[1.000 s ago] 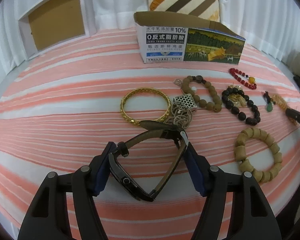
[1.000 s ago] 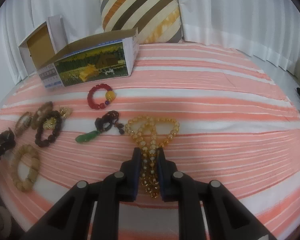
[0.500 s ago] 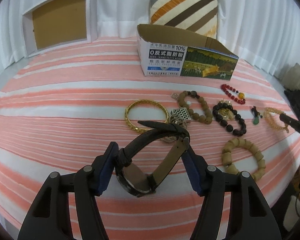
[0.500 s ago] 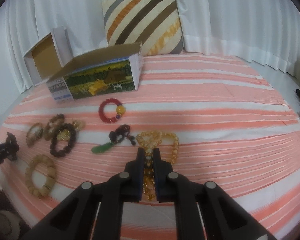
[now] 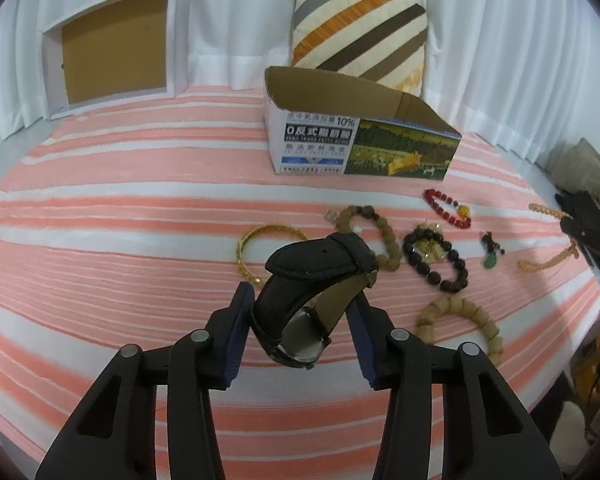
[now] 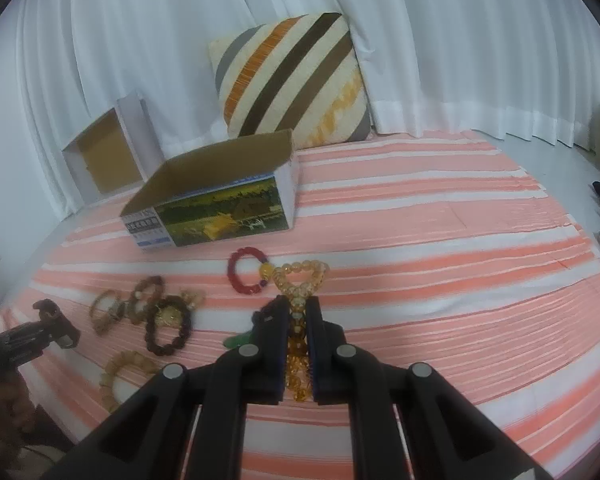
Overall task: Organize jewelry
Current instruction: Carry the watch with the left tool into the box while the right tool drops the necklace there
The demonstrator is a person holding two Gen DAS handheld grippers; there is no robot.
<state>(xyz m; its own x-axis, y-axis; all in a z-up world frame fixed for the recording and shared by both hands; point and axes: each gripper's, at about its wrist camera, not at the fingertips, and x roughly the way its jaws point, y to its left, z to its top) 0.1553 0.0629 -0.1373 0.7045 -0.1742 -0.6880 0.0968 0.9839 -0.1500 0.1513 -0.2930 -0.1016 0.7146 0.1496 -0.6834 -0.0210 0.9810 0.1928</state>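
Left to right across the left wrist view: an empty white box lid [image 5: 114, 46] leans against the curtain at upper left; the open printed carton [image 5: 356, 132] sits at upper centre on the striped bed cover [image 5: 100, 208]; the loose pieces lie in a band at centre right, namely a gold bangle [image 5: 256, 248], a brown bead bracelet [image 5: 374, 228], a black bead bracelet [image 5: 436, 258], a red bead bracelet [image 5: 446, 208] and a pale wooden bracelet [image 5: 460, 322]. The left claw [image 5: 300, 320] is pinching a black strap watch [image 5: 312, 288], held clear of the cover at lower centre, its strap loop pointing up and away along the fingers. In the right wrist view, the carton [image 6: 220, 196] stands at centre left and the right claw [image 6: 298, 324] at lower centre is pressed together on an amber bead necklace [image 6: 298, 280], whose free loop spreads beyond the fingertips near the red bracelet while the rest trails back between the fingers. The governing relation: judged from both views, the carton lies ahead of each claw, up-frame and slightly right of the left one, up-frame and left of the right one. Neither is clearly nearer. Its open top faces upward, so each piece probably has to be carried forward over the near wall before release.
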